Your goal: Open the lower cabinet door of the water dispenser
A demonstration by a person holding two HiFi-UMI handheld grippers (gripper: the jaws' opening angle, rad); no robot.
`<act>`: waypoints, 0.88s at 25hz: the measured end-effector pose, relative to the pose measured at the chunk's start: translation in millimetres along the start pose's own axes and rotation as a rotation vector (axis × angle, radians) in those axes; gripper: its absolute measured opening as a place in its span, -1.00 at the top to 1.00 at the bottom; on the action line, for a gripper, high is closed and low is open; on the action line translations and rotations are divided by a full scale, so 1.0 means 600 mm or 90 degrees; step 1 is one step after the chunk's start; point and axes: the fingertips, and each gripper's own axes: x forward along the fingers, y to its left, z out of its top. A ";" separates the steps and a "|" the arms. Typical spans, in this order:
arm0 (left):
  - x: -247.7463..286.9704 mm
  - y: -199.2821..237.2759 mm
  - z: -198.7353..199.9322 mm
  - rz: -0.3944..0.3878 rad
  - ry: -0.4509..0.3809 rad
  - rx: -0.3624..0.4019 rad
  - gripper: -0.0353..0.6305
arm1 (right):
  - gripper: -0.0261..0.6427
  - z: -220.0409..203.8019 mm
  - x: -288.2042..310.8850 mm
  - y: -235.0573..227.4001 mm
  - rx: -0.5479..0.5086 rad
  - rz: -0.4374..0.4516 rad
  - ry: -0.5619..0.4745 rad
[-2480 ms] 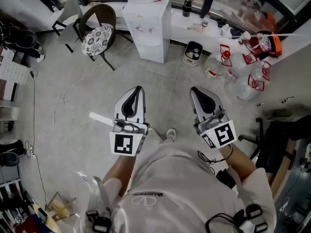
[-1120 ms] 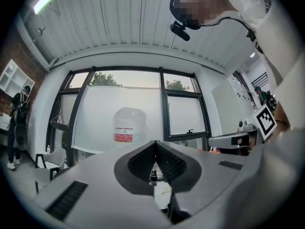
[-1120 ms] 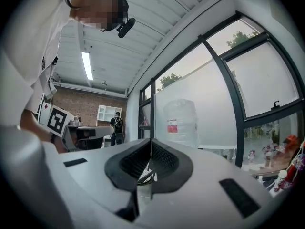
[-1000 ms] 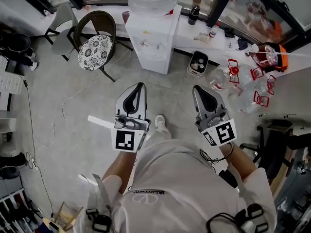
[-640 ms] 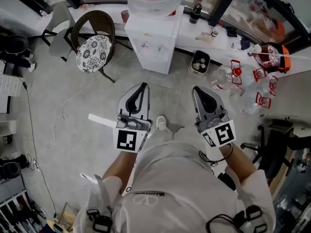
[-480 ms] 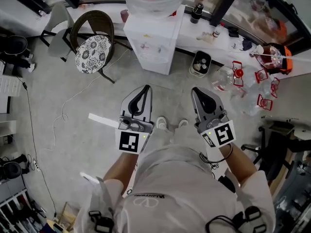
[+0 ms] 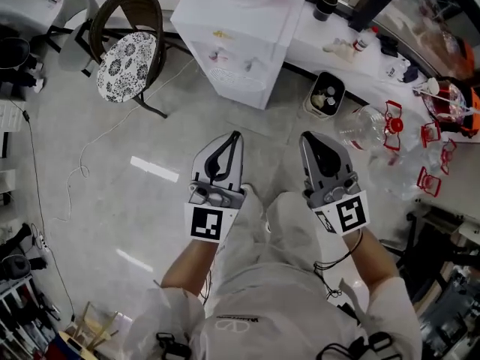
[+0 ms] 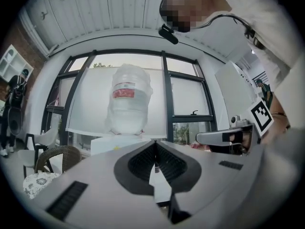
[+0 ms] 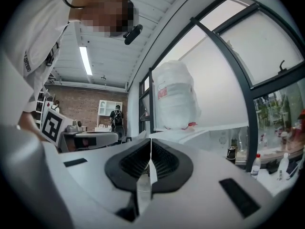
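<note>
Short of the water dispenser (image 7: 240, 43), I hold left claw (image 7: 233, 139) and right claw (image 7: 309, 139) pressed together and empty (nothing to grip yet), levelled toward its front.

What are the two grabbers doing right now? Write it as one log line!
left gripper: shut, empty | right gripper: shut, empty | water dispenser: in front, untouched | contact: none
</note>
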 end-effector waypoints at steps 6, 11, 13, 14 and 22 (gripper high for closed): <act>0.053 0.012 -0.199 -0.005 -0.010 0.015 0.89 | 0.87 -0.205 0.042 -0.061 0.011 0.003 -0.004; 0.089 0.010 -0.373 -0.026 -0.027 0.030 0.89 | 0.87 -0.381 0.075 -0.103 0.006 0.013 -0.015; 0.103 0.014 -0.432 -0.028 -0.031 0.030 0.89 | 0.87 -0.446 0.093 -0.119 0.011 0.015 -0.011; 0.110 0.016 -0.459 -0.030 -0.032 0.028 0.89 | 0.87 -0.475 0.101 -0.126 0.016 0.013 -0.009; 0.168 0.029 -0.624 -0.058 -0.037 0.037 0.89 | 0.87 -0.658 0.156 -0.154 0.004 0.017 -0.002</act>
